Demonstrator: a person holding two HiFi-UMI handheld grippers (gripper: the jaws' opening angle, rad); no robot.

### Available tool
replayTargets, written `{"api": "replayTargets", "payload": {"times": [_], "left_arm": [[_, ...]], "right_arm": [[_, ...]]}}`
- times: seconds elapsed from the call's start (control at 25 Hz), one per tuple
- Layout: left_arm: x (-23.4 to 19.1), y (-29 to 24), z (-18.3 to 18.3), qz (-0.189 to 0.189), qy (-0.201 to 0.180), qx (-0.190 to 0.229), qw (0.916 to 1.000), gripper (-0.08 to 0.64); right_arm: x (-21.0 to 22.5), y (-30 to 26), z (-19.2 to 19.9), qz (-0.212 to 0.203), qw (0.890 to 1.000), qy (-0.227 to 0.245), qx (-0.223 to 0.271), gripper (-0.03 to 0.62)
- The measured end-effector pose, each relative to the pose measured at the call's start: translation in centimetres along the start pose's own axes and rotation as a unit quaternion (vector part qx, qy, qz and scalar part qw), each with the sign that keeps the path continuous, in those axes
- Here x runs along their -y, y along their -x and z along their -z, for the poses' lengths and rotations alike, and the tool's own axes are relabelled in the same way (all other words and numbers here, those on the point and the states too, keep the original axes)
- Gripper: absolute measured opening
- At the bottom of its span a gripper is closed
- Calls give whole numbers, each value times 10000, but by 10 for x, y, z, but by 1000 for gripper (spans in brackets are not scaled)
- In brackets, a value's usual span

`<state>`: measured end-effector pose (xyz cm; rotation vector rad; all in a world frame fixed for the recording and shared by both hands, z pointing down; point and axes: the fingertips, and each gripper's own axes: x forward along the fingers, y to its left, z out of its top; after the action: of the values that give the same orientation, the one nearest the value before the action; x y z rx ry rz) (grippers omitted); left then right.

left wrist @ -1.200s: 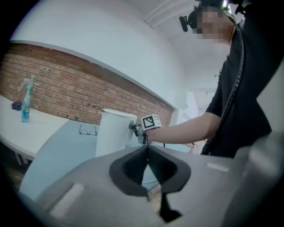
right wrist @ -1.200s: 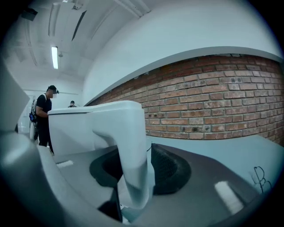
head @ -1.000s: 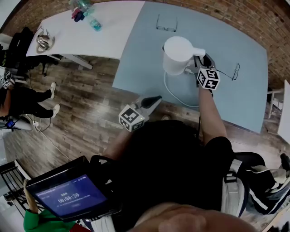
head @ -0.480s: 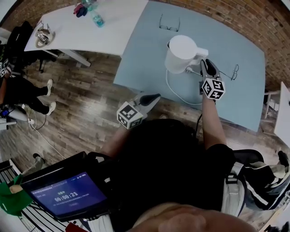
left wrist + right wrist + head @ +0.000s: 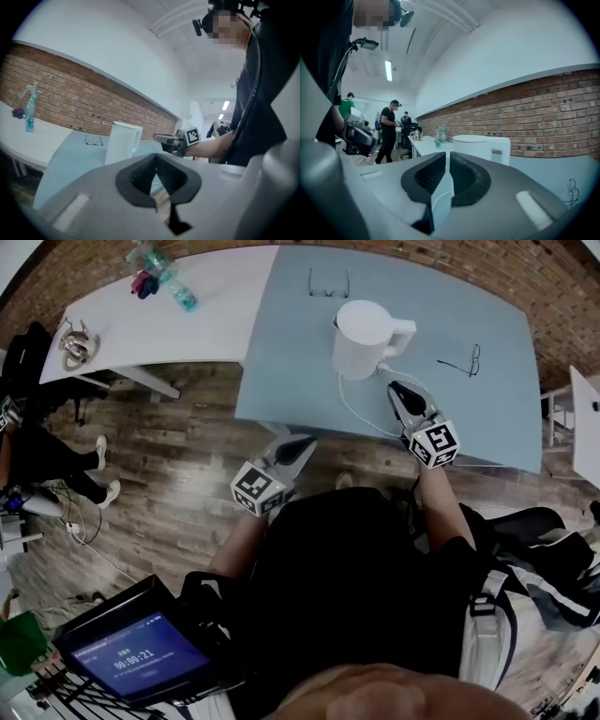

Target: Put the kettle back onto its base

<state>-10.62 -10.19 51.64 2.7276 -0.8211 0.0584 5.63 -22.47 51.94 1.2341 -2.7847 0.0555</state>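
Note:
The white kettle (image 5: 361,334) stands upright on the light blue table (image 5: 291,371), and its white cord (image 5: 361,418) loops out from beneath it. Its base is hidden under it. My right gripper (image 5: 397,390) hovers near the table's front edge, a short way from the kettle's handle (image 5: 401,332). Its jaws have just been closing and now stand together with nothing between them. My left gripper (image 5: 305,442) is shut and empty, over the wooden floor beside the table edge. The kettle (image 5: 480,145) shows ahead in the right gripper view, and the kettle (image 5: 121,140) in the left gripper view.
Two pairs of glasses (image 5: 328,284) (image 5: 461,362) lie on the blue table. A white table (image 5: 187,324) to the left holds bottles (image 5: 159,277) and a metal item (image 5: 73,338). A seated person's legs (image 5: 56,451) are at the far left.
My right gripper has left the kettle's handle and drawn back toward the table's front edge, its jaws closing. The kettle stays standing. My left gripper shifted slightly.

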Motion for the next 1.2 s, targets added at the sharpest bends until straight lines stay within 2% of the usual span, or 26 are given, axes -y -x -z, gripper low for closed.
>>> {"api": "replayTargets", "payload": {"times": [0.08, 0.24, 0.4, 0.56, 0.72, 0.96, 1.2], "left_arm": [[4, 10, 3, 41, -3, 14, 10000, 2], [16, 34, 14, 125, -4, -29, 9999, 2], [30, 62, 24, 168, -44, -81, 9998, 2], [39, 93, 33, 128, -155, -21, 9998, 2], [46, 124, 47, 115, -26, -112, 9999, 2], [46, 152, 59, 94, 23, -27, 9999, 2], [60, 165, 47, 2, -161, 172, 9997, 2]], "right_arm": [[-33, 8, -3, -299, 9995, 28, 48, 3], [-92, 20, -6, -674, 9976, -13, 128, 3], [-140, 24, -7, -942, 9948, -321, 218, 3], [-179, 28, -6, -985, 9945, -315, 133, 3], [-213, 34, 7, -974, 9946, -343, 79, 3], [-260, 45, 17, -1036, 9939, -358, 77, 3], [-287, 69, 13, -922, 9956, -157, 77, 3]]}}
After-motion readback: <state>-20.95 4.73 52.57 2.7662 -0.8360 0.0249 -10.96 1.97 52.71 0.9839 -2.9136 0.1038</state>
